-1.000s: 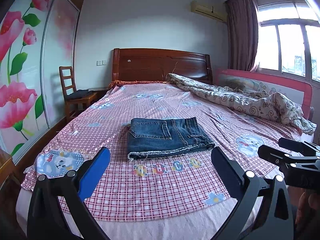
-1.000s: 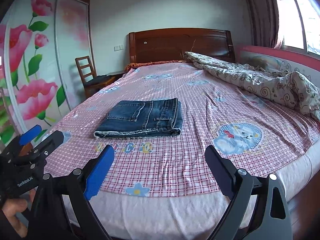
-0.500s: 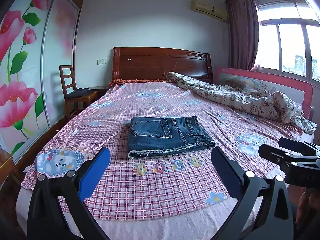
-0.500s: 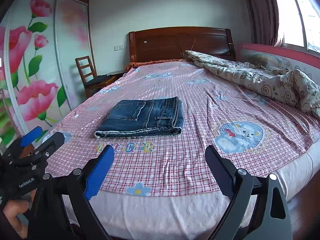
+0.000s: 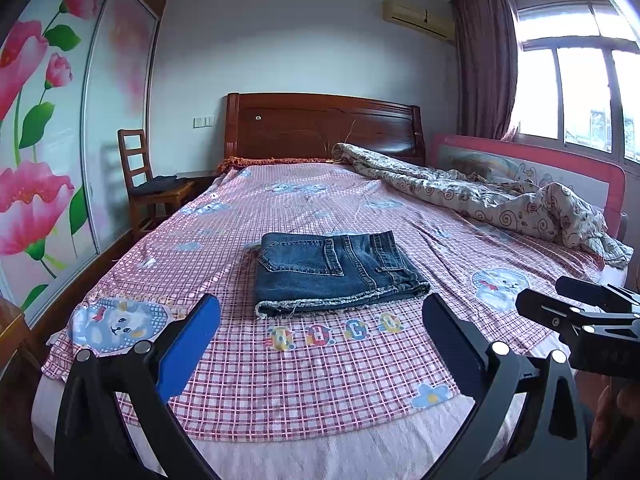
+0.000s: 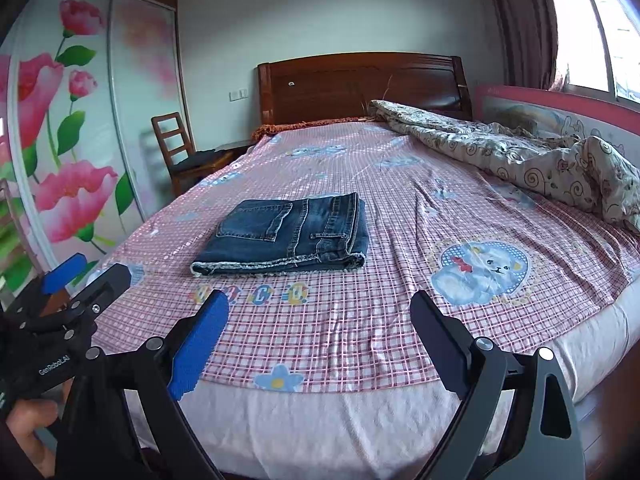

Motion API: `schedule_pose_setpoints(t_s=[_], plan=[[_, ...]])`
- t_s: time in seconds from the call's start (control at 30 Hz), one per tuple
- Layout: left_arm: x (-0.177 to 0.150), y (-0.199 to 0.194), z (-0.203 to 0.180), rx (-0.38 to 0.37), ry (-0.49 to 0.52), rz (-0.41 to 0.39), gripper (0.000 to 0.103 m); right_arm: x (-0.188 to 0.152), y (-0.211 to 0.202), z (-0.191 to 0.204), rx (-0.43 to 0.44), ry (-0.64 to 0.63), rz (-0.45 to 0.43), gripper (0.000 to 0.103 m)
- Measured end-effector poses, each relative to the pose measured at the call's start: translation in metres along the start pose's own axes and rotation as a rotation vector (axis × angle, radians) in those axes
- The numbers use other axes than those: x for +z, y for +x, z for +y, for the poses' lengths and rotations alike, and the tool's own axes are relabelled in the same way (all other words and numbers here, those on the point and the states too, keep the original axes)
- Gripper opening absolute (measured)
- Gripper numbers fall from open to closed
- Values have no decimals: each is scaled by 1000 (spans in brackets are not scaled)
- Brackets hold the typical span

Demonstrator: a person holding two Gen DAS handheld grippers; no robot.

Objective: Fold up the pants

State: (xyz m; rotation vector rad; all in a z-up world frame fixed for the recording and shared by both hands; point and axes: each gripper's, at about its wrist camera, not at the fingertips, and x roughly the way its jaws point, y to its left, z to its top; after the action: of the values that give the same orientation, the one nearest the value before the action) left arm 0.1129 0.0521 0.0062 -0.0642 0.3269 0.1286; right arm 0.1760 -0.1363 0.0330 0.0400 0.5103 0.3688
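Note:
The blue denim pants [image 5: 336,270] lie folded into a flat rectangle in the middle of the bed, also in the right wrist view [image 6: 290,232]. My left gripper [image 5: 320,320] is open and empty, held above the foot of the bed, well short of the pants. My right gripper [image 6: 320,320] is open and empty too, at the foot of the bed, right of the left one. Each gripper shows at the edge of the other's view: the right one [image 5: 580,312], the left one [image 6: 76,284].
The bed has a pink checked sheet [image 5: 320,380] and a wooden headboard [image 5: 320,124]. A crumpled floral quilt [image 5: 480,196] lies along the right side by a padded rail. A wooden chair [image 5: 148,184] and a flowered wardrobe [image 5: 48,140] stand at the left.
Both grippers have drifted back slightly from the bed; the pants look a little farther away. The pants have not moved and both grippers stay open.

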Motion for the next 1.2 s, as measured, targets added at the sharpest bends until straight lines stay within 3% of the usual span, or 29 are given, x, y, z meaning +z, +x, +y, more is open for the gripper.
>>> schedule_pose_setpoints(t_s=[0.5,0.6,0.83,1.2], plan=[[1,7,6,-28,-44,41,101,-1,1,3,-11,-16,6,91],[0,10,6,-5,-60,58,101,-1,1,5,-12,-25,6,91],[0,1,-8,7,22,23,101,-3,-1,11,-14,-60,8,91],[0,7,4,32,-50,46,101,-3,-3,7,-18,-36,4,91]])
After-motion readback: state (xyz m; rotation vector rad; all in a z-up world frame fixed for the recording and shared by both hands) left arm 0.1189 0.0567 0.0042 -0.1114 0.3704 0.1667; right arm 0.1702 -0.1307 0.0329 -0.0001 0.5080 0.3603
